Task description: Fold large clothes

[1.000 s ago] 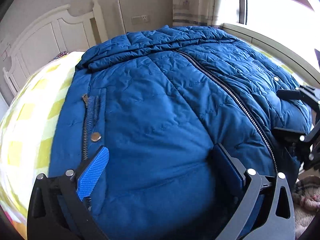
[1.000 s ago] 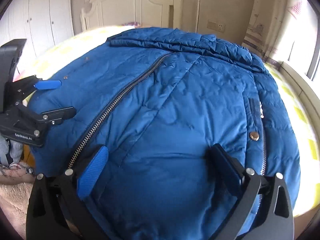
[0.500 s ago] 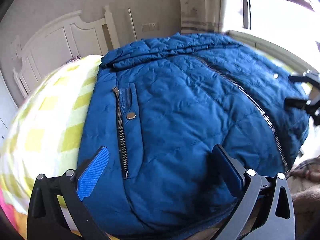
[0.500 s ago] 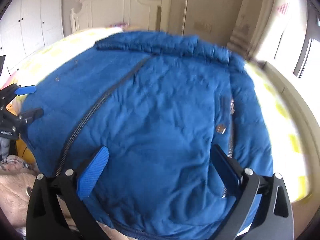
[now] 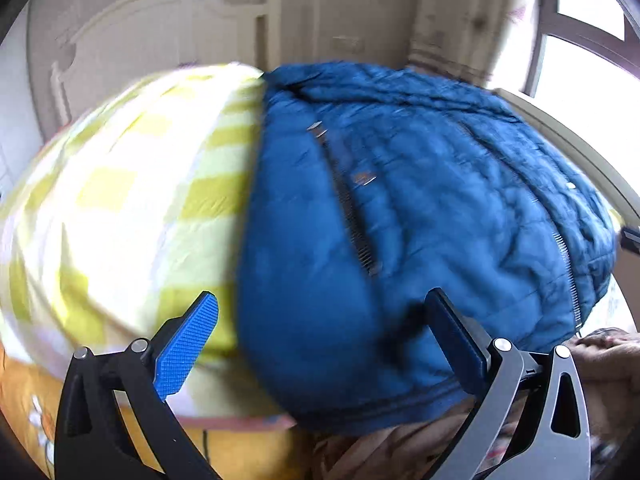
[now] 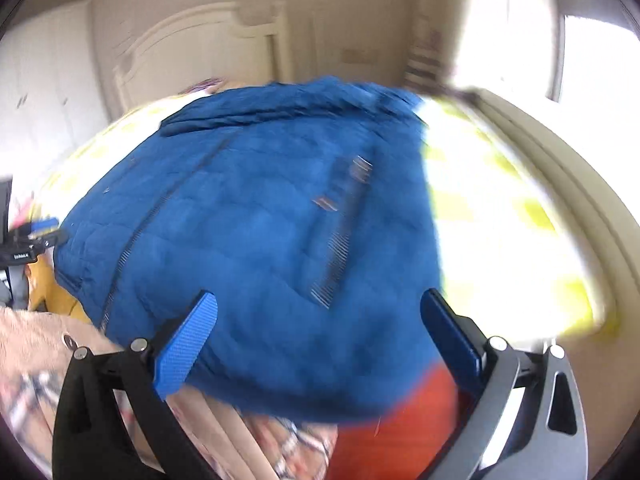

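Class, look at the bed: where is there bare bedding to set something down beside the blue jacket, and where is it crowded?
Bare yellow-checked bedspread lies between the blue jacket and the white headboard in the left wrist view. A second bare strip runs between the jacket and the window ledge. The middle is crowded: the jacket covers it down to the near edge.

A big bed (image 5: pixel 120 208) fills the middle of both views. Its cover has yellow and white squares. A puffy blue jacket (image 5: pixel 420 220) lies flat on top, zipped up. In the left view it sits at the right, and the cover shows at the left.
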`<act>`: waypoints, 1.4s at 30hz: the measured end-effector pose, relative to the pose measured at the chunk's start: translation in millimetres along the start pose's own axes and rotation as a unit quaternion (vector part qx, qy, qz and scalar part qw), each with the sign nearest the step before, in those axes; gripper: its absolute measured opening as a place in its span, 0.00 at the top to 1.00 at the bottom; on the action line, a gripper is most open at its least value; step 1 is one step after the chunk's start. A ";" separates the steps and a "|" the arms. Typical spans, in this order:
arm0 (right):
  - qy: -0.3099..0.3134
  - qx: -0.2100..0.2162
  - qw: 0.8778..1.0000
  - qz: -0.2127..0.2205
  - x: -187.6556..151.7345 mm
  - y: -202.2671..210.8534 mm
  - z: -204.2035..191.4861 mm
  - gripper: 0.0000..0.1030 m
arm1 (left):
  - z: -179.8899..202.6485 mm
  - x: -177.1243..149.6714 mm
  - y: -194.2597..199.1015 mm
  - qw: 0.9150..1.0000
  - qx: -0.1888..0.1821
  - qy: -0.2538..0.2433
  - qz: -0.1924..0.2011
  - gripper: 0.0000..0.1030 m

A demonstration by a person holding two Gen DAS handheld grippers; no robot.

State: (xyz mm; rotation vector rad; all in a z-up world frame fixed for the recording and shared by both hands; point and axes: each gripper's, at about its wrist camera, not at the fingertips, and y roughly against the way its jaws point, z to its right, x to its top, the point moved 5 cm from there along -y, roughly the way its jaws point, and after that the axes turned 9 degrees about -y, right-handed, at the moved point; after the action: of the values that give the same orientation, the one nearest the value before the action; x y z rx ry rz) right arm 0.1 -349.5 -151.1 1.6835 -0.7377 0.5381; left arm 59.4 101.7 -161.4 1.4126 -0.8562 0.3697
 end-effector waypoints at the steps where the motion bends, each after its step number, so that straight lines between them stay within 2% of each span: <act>1: -0.015 -0.008 1.000 -0.008 -9.1 -2.5 10.9 0.02 | 0.4 -3.4 2.7 1.000 -0.001 -0.004 0.007 0.04; 4: -0.041 0.018 0.999 -0.025 -28.2 -15.7 21.9 0.02 | 13.0 -9.7 5.1 0.999 -0.003 -0.035 0.003 0.04; 7: -0.036 0.033 0.998 -0.031 -35.5 -31.9 20.0 0.02 | 29.1 -23.5 3.1 0.997 0.007 -0.070 -0.011 0.04; 9: -0.035 0.041 0.998 -0.030 -36.8 -39.3 20.8 0.02 | 29.6 -30.5 -0.1 0.998 0.005 -0.064 -0.018 0.04; 11: -0.055 0.062 0.996 -0.033 -36.8 -50.0 24.5 0.03 | 26.0 -36.4 -8.2 0.998 -0.021 -0.039 -0.034 0.04; 12: -0.062 0.079 0.994 -0.031 -38.1 -52.8 24.5 0.14 | 24.8 -36.6 -12.0 0.998 -0.028 -0.033 -0.037 0.04; 13: -0.063 0.084 0.994 -0.028 -39.4 -51.2 23.7 0.20 | 22.4 -37.5 -17.0 0.998 -0.037 -0.022 -0.041 0.04; 15: -0.053 0.081 0.995 -0.016 -43.7 -46.6 19.8 0.41 | 22.6 -39.0 -20.3 0.997 -0.056 -0.011 -0.045 0.17; 16: -0.050 0.084 0.995 -0.014 -44.8 -43.3 18.7 0.45 | 23.4 -39.4 -18.9 0.998 -0.055 -0.013 -0.042 0.20; 18: -0.042 0.093 0.995 -0.013 -47.6 -35.5 14.8 0.69 | 26.2 -40.8 -14.2 0.998 -0.056 -0.020 -0.035 0.42; 19: -0.032 0.099 0.994 -0.015 -49.2 -31.0 9.5 0.75 | 25.6 -41.0 -11.9 0.998 -0.057 -0.019 -0.033 0.48; 20: -0.022 0.094 0.995 -0.016 -50.2 -27.9 4.7 0.81 | 24.3 -42.1 -6.5 0.997 -0.065 -0.011 -0.027 0.60; 21: -0.015 0.087 0.996 -0.016 -50.3 -26.7 1.7 0.83 | 23.6 -42.6 -1.2 0.997 -0.074 -0.004 -0.021 0.72; 24: -0.010 0.089 0.996 -0.006 -49.1 -16.5 -6.8 0.85 | 25.1 -44.0 21.2 0.996 -0.092 0.004 0.012 0.85; 26: -0.017 0.101 0.995 0.001 -46.5 -8.1 -8.8 0.87 | 28.4 -39.7 36.6 0.996 -0.087 -0.010 0.034 0.88; 28: -0.015 0.111 0.994 0.005 -43.0 0.9 -12.1 0.87 | 30.5 -31.1 50.3 0.995 -0.080 -0.017 0.051 0.88; 32: -0.038 0.138 0.990 0.007 -36.2 10.3 -7.7 0.86 | 31.4 -19.8 52.7 0.995 -0.090 -0.014 0.049 0.87; 34: -0.037 0.140 0.989 0.008 -33.2 9.6 -9.4 0.81 | 31.0 -13.2 46.3 0.995 -0.086 -0.013 0.045 0.84; 35: -0.035 0.138 0.990 0.009 -31.6 8.0 -11.4 0.77 | 29.1 -10.3 42.3 0.995 -0.088 -0.008 0.042 0.79; 38: -0.038 0.136 0.990 0.009 -25.2 -0.3 -18.4 0.65 | 18.8 0.2 26.4 0.993 -0.106 0.026 0.036 0.75; 39: -0.035 0.136 0.990 0.010 -22.9 -2.0 -21.5 0.62 | 18.0 2.6 25.0 0.993 -0.108 0.030 0.040 0.70; 42: -0.031 0.133 0.991 0.014 -20.2 -3.0 -24.4 0.63 | 15.1 11.3 22.9 0.992 -0.111 0.043 0.050 0.57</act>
State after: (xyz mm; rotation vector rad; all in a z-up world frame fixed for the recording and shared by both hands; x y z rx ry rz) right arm -11.0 -321.6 -161.5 1.9469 -0.7603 0.6279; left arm 46.6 88.2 -138.3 1.1432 -0.8716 0.3942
